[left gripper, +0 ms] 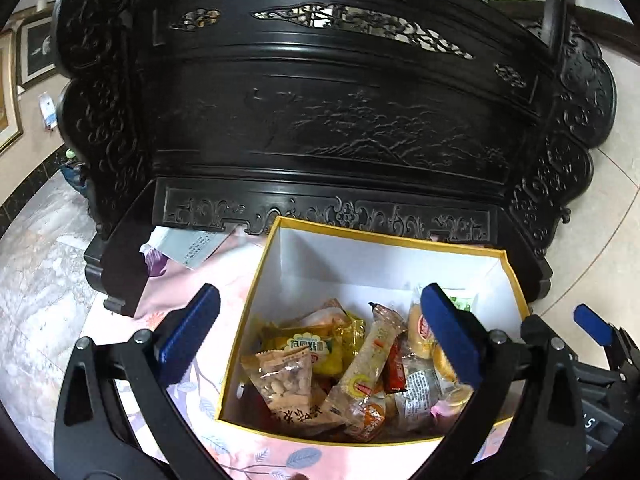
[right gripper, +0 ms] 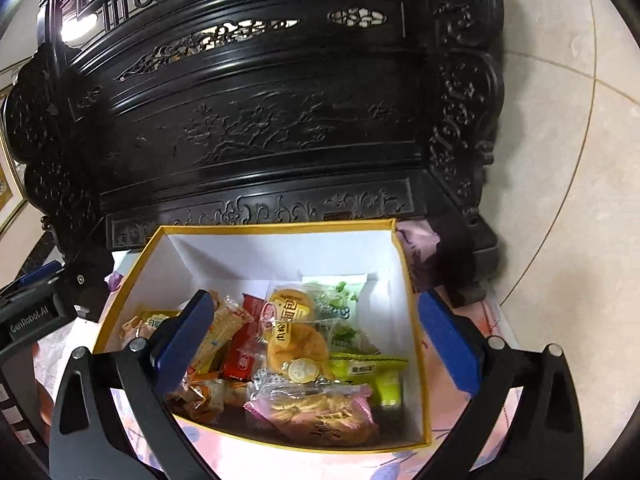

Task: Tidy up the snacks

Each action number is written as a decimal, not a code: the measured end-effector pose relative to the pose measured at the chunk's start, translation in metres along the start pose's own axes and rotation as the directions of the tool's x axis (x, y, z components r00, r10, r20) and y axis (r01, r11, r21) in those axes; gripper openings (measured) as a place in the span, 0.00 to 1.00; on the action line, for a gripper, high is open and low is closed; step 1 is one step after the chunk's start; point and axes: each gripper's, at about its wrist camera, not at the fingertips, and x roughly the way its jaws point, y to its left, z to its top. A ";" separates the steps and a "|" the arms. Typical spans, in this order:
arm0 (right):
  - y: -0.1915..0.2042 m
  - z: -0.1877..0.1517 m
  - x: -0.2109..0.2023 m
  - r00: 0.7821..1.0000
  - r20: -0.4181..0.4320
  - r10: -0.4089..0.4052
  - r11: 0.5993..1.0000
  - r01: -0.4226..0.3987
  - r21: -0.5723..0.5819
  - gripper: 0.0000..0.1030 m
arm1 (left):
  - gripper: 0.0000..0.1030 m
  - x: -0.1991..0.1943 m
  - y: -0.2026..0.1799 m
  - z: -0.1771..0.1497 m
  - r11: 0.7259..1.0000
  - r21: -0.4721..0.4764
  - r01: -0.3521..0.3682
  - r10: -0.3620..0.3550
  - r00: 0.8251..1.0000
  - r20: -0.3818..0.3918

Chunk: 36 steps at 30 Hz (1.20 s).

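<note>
We see the snacks (right gripper: 288, 360) piled inside the yellow-rimmed box (right gripper: 276, 225) on the counter; none lie outside that we can see. Our left gripper (left gripper: 320, 340) and right gripper (right gripper: 320, 344) hover, jaws spread, empty. Nearly done, we judge.

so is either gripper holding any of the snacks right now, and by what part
Nothing is held. The left gripper and the right gripper both stand wide open above the yellow-rimmed box; the snack packets lie loose inside it.

Wrapped snacks (right gripper: 296, 364) heaped in open yellow-rimmed white box (right gripper: 280, 256)
</note>
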 end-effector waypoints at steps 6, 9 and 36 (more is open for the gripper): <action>-0.002 0.000 -0.002 1.000 -0.006 -0.013 1.000 0.013 0.005 0.99 | 0.98 -0.001 0.000 0.002 1.000 0.006 0.009 -0.009 1.000 0.002; -0.001 -0.002 -0.002 1.000 -0.007 -0.009 1.000 0.009 0.003 0.99 | 0.98 -0.002 -0.002 0.002 0.999 0.008 0.036 -0.036 0.999 -0.004; 0.010 -0.010 0.006 0.998 -0.054 0.020 1.000 -0.021 -0.012 0.99 | 0.98 -0.006 -0.018 -0.004 0.996 0.065 0.067 -0.065 0.997 -0.032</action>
